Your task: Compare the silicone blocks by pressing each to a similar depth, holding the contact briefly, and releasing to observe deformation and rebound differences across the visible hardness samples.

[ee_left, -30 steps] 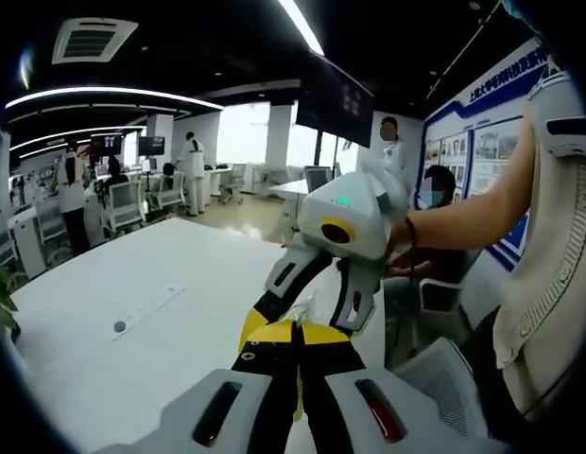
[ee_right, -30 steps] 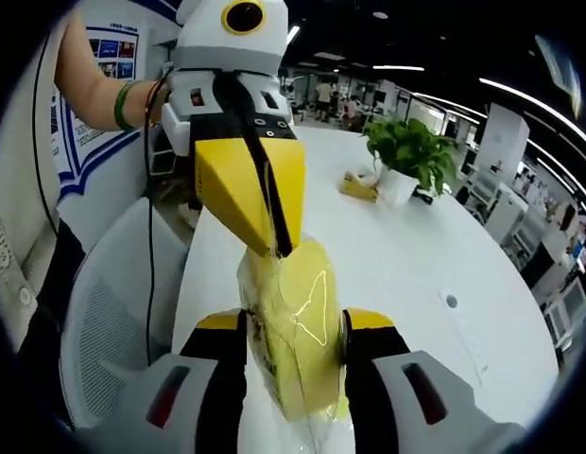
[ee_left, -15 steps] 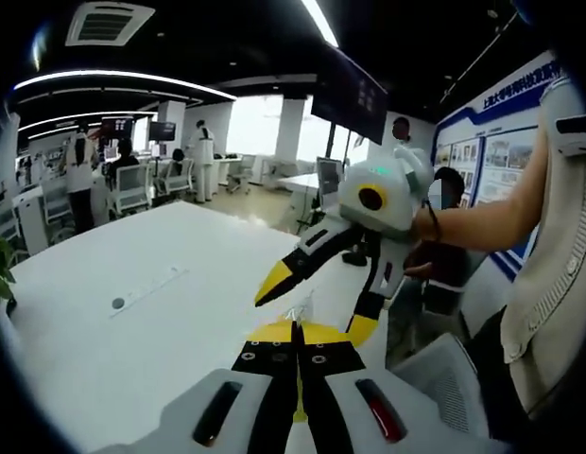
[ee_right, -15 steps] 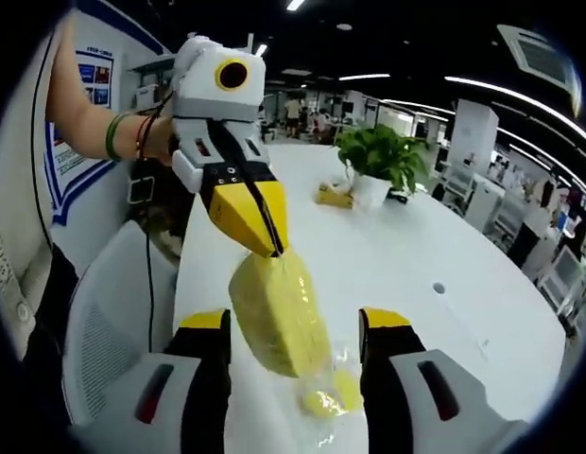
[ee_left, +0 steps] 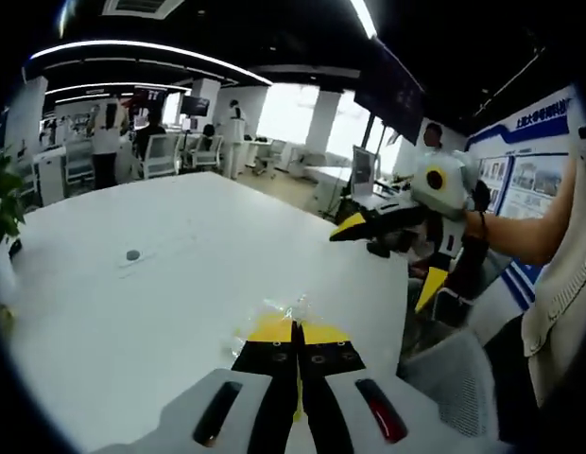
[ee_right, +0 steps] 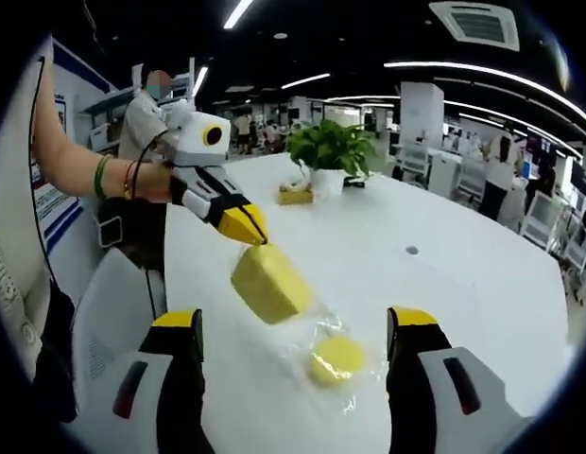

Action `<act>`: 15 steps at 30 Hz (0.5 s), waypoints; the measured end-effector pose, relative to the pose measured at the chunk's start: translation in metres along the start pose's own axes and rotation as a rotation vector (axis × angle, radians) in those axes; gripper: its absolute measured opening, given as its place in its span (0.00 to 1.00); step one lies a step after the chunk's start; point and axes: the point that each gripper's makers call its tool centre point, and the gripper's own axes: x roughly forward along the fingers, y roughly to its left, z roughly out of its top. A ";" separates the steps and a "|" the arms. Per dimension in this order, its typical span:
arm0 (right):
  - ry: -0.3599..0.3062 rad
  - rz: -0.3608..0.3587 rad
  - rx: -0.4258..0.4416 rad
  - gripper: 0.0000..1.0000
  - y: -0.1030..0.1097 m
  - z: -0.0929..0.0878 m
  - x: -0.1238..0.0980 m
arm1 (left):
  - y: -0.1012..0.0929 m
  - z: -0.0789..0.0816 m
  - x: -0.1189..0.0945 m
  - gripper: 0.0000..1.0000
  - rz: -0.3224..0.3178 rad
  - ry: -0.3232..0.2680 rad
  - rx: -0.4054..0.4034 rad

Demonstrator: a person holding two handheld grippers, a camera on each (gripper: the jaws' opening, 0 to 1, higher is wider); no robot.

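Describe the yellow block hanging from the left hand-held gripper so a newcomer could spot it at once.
Start at the long white table. Near its front edge, the left hand-held gripper pinches clear wrap holding a yellow wedge-shaped silicone block above the tabletop. Unlike the small round yellow silicone piece lying in wrap beneath, it is larger, angular and lifted.

The right gripper is sitting with its fingers spread wide over the white desk. The left gripper is pinching a yellow block in clear wrap above the desk. A round yellow block is lying below it. A potted plant is standing farther back.
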 end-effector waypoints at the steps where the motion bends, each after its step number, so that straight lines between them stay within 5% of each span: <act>1: 0.006 -0.004 0.006 0.74 0.000 -0.004 -0.003 | 0.002 -0.005 0.000 0.00 -0.001 0.003 -0.026; 7: 0.061 -0.029 0.027 0.72 -0.002 -0.027 -0.015 | 0.020 -0.025 0.001 0.00 -0.017 -0.012 -0.198; 15: 0.085 -0.051 0.059 0.69 -0.004 -0.036 -0.023 | 0.065 -0.034 -0.006 0.00 0.063 -0.005 -0.219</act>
